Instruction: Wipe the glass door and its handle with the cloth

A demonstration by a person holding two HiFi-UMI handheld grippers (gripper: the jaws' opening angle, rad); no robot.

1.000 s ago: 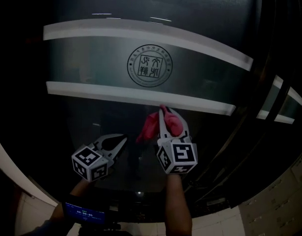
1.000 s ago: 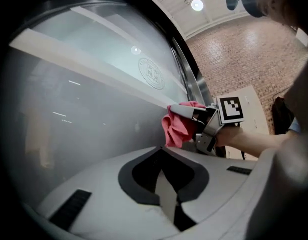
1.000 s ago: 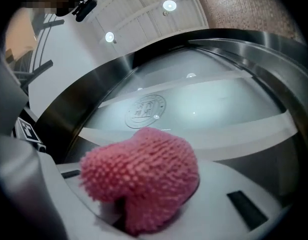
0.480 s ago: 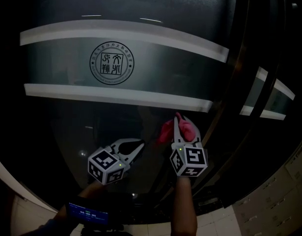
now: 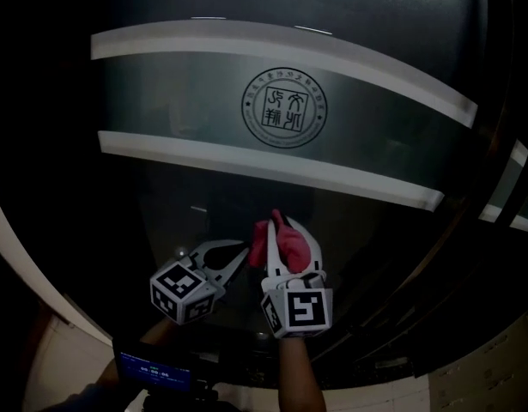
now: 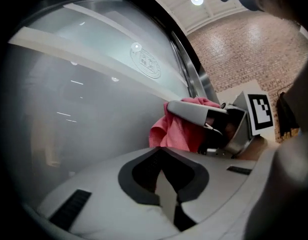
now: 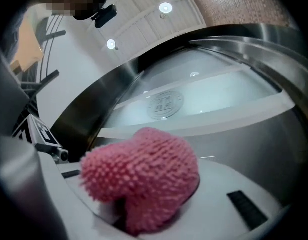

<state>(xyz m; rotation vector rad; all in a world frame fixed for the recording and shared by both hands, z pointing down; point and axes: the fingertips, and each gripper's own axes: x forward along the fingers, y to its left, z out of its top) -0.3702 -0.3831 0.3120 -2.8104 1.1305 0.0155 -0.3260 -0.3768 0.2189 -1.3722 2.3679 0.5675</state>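
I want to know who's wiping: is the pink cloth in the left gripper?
No, the right gripper clamps the pink cloth; the left gripper is shut, empty.

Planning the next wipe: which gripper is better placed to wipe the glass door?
Right. The right gripper is shut on the pink cloth, held up at the glass door. The left gripper beside it is shut and holds nothing, so it likely can't wipe.
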